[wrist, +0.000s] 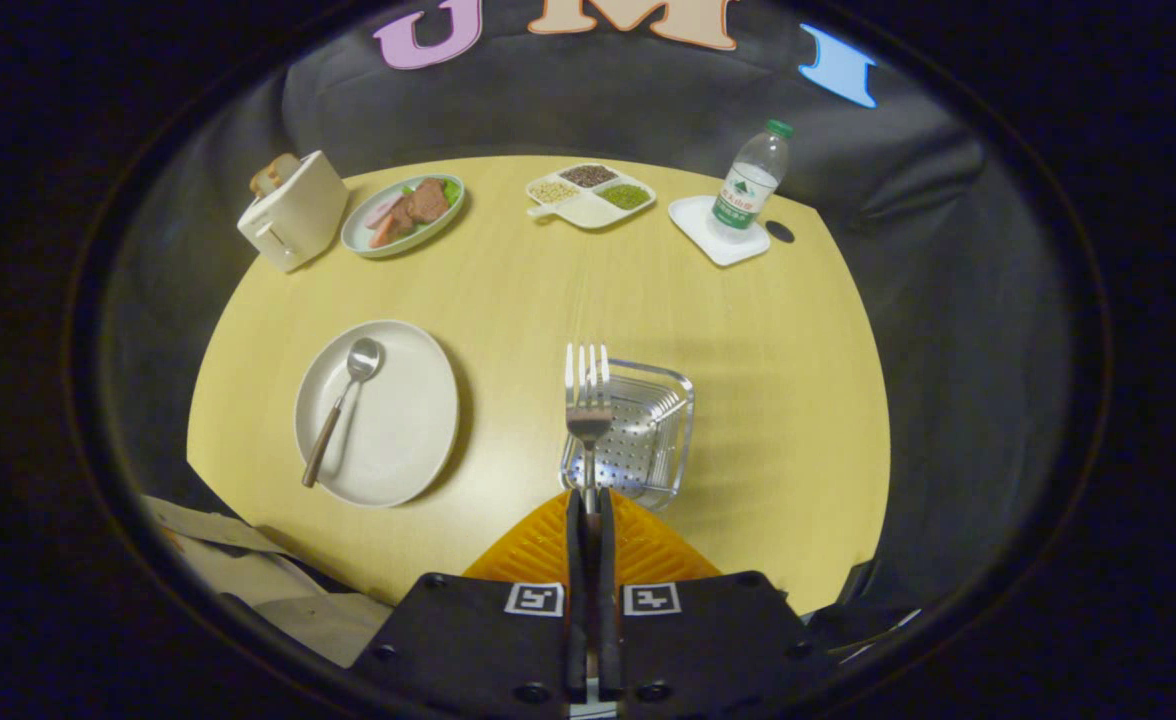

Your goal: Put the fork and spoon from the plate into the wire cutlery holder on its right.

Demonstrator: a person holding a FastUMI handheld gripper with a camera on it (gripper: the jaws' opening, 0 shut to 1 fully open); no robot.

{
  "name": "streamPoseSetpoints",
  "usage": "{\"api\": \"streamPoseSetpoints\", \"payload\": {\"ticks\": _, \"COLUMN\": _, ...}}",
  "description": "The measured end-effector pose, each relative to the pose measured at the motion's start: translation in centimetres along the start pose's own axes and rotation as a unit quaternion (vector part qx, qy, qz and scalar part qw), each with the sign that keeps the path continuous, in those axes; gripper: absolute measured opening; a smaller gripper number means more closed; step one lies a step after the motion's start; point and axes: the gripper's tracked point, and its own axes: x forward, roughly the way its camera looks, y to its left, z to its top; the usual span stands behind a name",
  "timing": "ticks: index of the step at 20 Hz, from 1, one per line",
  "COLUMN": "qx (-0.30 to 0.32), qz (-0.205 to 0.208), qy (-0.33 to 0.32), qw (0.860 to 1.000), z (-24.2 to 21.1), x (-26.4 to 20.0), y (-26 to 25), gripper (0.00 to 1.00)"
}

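1. Above the wire cutlery holder [638, 432], the fork [588, 400] stands out from the gripper [589, 510], tines pointing away. The fingers are pressed together on its handle, so only the neck and head show beyond them.
2. To the holder's left sits the white plate [378, 412], with the spoon [341, 408] lying on it, bowl at the far end and brown handle angled toward the near rim.
3. The fork looks like stiff, thin metal: probably light, smooth, and apt to pivot or slide in a narrow pinch. Taking it low on the handle, as here, leaves the head free to tip, so a firm grip matters.
4. The spoon should handle much the same. Its handle seems the best place to take hold, though it lies nearly flat on the plate and may skid on the glazed surface.
5. Beyond the holder, well apart from it, stand a water bottle [751, 182] on a coaster [716, 232], a divided dish [592, 195], a plate of food [404, 214] and a toaster [293, 210].
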Motion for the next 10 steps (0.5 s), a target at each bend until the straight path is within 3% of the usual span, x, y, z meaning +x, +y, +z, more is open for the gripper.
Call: {"api": "streamPoseSetpoints", "payload": {"ticks": 10, "qx": 0.011, "qz": 0.006, "qy": 0.056, "qw": 0.998, "z": -1.2, "x": 0.5, "y": -1.4, "gripper": 0.11}}
